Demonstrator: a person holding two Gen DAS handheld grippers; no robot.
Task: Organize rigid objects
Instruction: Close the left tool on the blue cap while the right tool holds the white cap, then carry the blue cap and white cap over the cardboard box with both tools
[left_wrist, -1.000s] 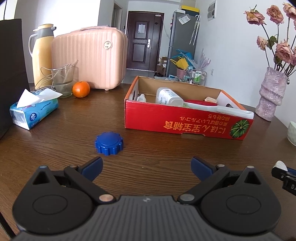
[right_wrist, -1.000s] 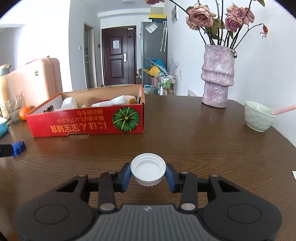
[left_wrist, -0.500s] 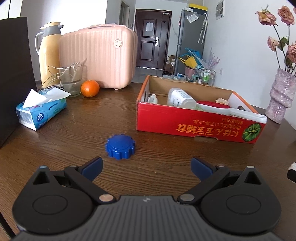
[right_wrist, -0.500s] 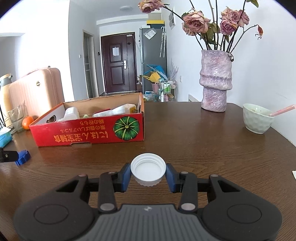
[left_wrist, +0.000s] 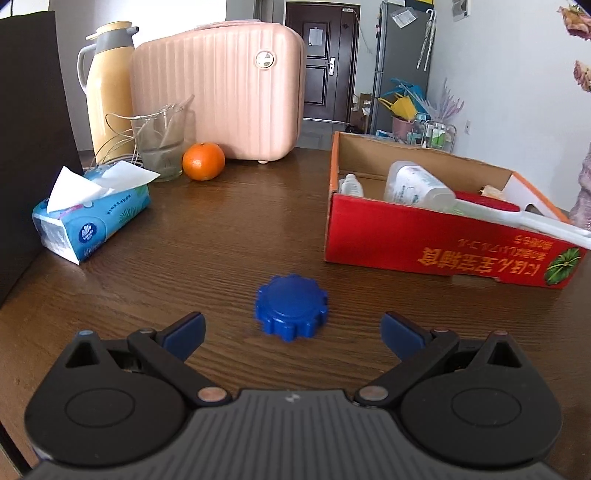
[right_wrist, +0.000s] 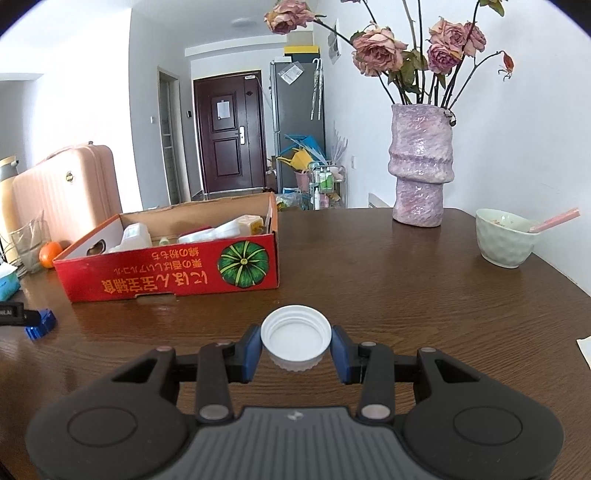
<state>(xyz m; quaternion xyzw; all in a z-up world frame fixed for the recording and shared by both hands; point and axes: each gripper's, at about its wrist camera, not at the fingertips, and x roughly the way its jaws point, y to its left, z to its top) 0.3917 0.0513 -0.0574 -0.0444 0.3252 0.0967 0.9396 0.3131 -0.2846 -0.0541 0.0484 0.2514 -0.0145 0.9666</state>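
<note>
The left tool (left_wrist: 291, 328) hangs low over the dark brown wooden counter (left_wrist: 221, 236) with its blue-padded jaws spread wide, and the blue scalloped plastic cap (left_wrist: 291, 311) lies flat on the wood just ahead of the gap between them, touched by neither pad. Beyond it and to the right stands the red cardboard box with a green pumpkin printed on its side (left_wrist: 443, 240), holding a white plastic bottle (left_wrist: 415, 186) on its side, a smaller bottle in the near corner and a long white-handled item whose exact nature I cannot make out. The right tool (right_wrist: 295, 349) is clamped on a white ribbed plastic cap (right_wrist: 295, 339), open side up, squeezed between both blue pads above the counter, well in front of the same box. Off to the left sit a light blue tissue pack (left_wrist: 92, 218), an orange (left_wrist: 203, 161), a clear glass beaker (left_wrist: 160, 146), a yellow thermos jug (left_wrist: 110, 81) and a pink ribbed hard-shell case (left_wrist: 221, 92). On the right side stand a lilac textured vase of dried roses (right_wrist: 421, 166) and a pale green bowl with a pink spoon (right_wrist: 504, 240).
</note>
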